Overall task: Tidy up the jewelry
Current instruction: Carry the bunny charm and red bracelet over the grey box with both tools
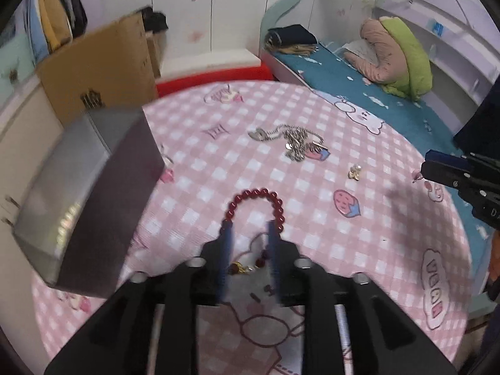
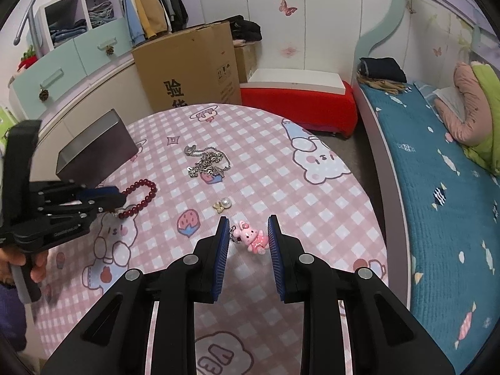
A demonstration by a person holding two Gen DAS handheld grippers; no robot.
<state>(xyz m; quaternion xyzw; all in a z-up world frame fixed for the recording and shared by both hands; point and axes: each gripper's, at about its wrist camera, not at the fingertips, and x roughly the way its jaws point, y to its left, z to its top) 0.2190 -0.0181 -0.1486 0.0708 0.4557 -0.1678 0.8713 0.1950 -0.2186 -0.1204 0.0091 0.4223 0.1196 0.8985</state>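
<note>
The red bead bracelet (image 1: 254, 206) lies on the pink checked tablecloth (image 1: 343, 218), its loop curving beyond the tips of the left tongs (image 1: 250, 234), whose jaws stand apart with the near part of the bracelet and its gold charm between them, not pinched. The beads are round, dark red and glossy. The right tongs (image 2: 248, 234) are also apart, flanking a pink rabbit charm (image 2: 251, 237) without gripping it.

A cardboard box (image 2: 190, 68) is seen behind the checked tablecloth (image 2: 281, 187), a red bench (image 2: 300, 106) beside it, a teal-sheeted bed (image 2: 437, 203) alongside.
</note>
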